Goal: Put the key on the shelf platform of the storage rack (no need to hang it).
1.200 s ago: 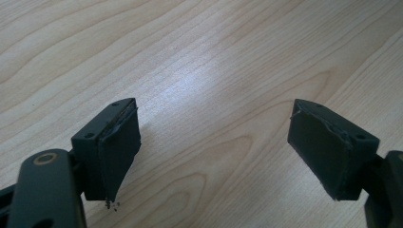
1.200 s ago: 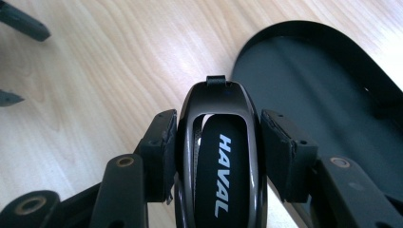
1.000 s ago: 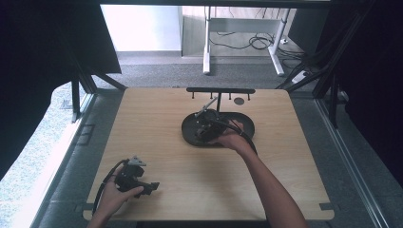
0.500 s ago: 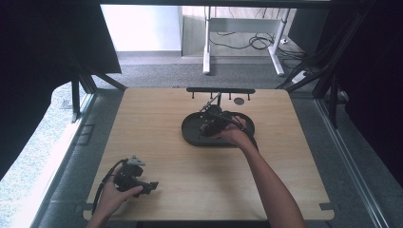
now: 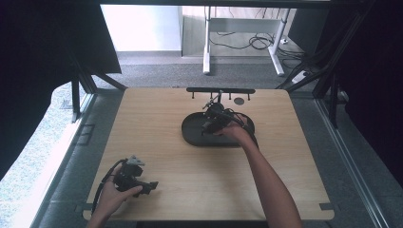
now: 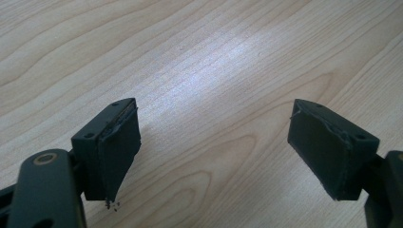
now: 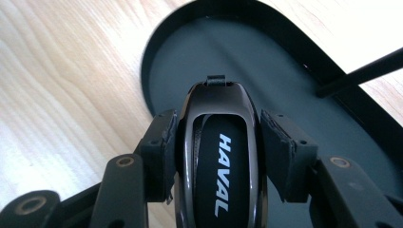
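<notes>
My right gripper (image 7: 216, 156) is shut on a black car key fob (image 7: 221, 156) with the white word HAVAL on it; both pads press its sides. It hangs just over the left end of a black oval tray (image 7: 285, 80). From above, the right gripper (image 5: 209, 124) reaches into that black oval tray (image 5: 192, 137) at the middle back of the table. At the front left, my left gripper (image 5: 151, 185) lies low on the wood in the person's hand. Its jaws stand wide apart in the left gripper view, and the left gripper (image 6: 214, 152) has only bare table between them.
A thin black rack (image 5: 221, 90) with small pegs stands along the table's far edge, and a dark round disc (image 5: 239, 100) lies beside it. A thin black rod (image 7: 361, 71) crosses the tray's far rim. The wooden table (image 5: 190, 190) ends near the left hand.
The right hand has shifted slightly left and down over the tray with the fob still held. The left hand has stayed where it was.
</notes>
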A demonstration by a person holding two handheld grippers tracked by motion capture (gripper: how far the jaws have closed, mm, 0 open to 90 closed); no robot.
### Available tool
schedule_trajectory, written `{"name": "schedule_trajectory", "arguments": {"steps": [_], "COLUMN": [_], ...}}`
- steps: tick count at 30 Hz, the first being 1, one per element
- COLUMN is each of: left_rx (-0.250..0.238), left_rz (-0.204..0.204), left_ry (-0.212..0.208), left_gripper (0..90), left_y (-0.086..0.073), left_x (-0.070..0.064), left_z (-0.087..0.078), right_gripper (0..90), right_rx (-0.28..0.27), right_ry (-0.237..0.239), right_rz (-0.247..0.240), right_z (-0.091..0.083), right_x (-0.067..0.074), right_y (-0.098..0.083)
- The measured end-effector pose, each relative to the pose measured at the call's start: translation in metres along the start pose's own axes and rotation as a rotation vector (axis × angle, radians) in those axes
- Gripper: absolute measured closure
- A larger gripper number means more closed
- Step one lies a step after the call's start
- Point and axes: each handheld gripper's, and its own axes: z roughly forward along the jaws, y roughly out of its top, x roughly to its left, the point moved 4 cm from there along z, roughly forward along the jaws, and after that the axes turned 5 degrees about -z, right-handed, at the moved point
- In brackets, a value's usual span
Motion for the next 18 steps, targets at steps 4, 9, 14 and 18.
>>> {"name": "schedule_trajectory", "arguments": {"steps": [4, 9, 14, 18], "left_rx": [-0.002, -0.003, -0.003, -0.003], "left_rz": [-0.003, -0.006, -0.005, -0.006], "left_ry": [-0.001, -0.002, -0.003, -0.002], "left_gripper": [18.2, 18.2, 18.2, 18.2], "left_y": [0.000, 0.000, 0.000, 0.000], "left_x": [0.000, 0.000, 0.000, 0.001], "left_z": [0.000, 0.000, 0.000, 0.000], "right_gripper": [48.9, 48.9, 48.9, 48.8], "right_rx": [0.012, 0.028, 0.025, 0.043], "right_ry": [-0.007, -0.010, -0.015, -0.020], "right_rz": [0.015, 0.024, 0.027, 0.029], "right_z": [0.005, 0.013, 0.020, 0.025], "right_x": [-0.004, -0.009, -0.015, -0.017], "right_y": [-0.002, -0.005, -0.009, -0.013]}}
